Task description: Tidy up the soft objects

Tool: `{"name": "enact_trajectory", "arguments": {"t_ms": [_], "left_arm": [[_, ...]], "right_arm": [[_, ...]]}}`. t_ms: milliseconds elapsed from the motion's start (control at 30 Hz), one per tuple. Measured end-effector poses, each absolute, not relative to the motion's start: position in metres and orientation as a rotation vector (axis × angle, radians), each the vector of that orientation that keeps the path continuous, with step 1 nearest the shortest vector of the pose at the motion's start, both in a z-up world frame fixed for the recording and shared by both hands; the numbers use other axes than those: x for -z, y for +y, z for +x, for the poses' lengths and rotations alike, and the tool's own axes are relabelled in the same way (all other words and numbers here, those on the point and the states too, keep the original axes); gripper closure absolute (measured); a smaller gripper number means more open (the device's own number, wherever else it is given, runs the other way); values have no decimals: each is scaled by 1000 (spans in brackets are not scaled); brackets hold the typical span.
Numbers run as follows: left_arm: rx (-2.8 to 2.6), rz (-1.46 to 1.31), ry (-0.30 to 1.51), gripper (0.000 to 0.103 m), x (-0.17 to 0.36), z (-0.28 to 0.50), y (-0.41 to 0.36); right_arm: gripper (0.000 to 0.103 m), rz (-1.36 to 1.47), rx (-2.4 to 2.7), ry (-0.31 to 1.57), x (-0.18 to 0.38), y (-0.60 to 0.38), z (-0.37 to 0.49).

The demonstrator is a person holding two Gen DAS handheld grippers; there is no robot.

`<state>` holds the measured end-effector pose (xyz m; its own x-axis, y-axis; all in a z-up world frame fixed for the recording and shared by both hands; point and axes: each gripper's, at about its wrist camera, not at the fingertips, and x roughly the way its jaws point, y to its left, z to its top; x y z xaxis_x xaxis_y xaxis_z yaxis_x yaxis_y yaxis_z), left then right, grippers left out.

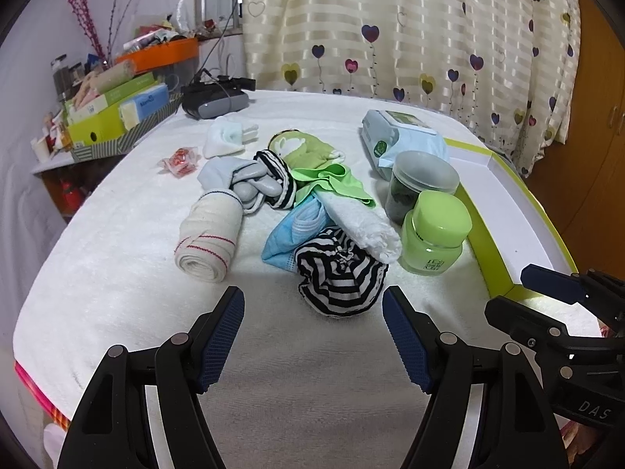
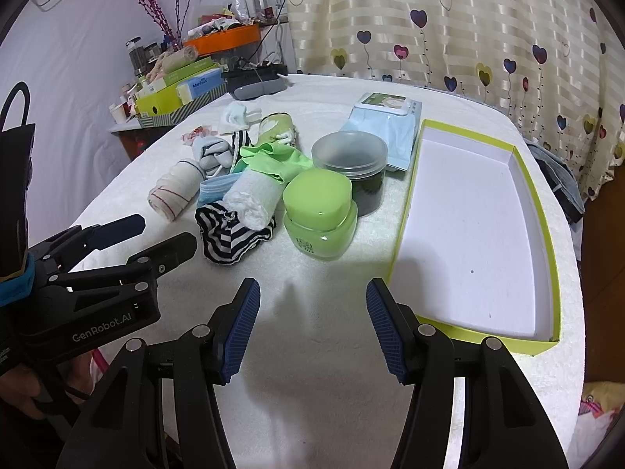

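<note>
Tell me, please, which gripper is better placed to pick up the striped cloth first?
Left. The left gripper has open jaws lined up just short of the striped cloth; the right gripper faces bare towel beside the box.

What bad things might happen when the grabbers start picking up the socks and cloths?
1. The striped cloth lies partly under the white rolled towel, right beside the green jar. Pulling it may drag the towel along or bump the jar over.
2. The pile is tangled, so the left gripper might lift several pieces at once.
3. The jars stand between the pile and the open box, so carried cloth may brush them.
</note>
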<state>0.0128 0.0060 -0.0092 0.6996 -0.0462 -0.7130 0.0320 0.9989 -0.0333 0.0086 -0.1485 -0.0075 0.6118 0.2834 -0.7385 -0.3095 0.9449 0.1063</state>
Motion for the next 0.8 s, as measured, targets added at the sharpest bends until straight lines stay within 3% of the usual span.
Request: {"name": "enact_trajectory", "arguments": {"t_ms": [800], "left_arm": [[49, -35, 794, 29, 8, 13, 7]], "right_arm": [[45, -27, -345, 846, 8, -150, 10]]}}
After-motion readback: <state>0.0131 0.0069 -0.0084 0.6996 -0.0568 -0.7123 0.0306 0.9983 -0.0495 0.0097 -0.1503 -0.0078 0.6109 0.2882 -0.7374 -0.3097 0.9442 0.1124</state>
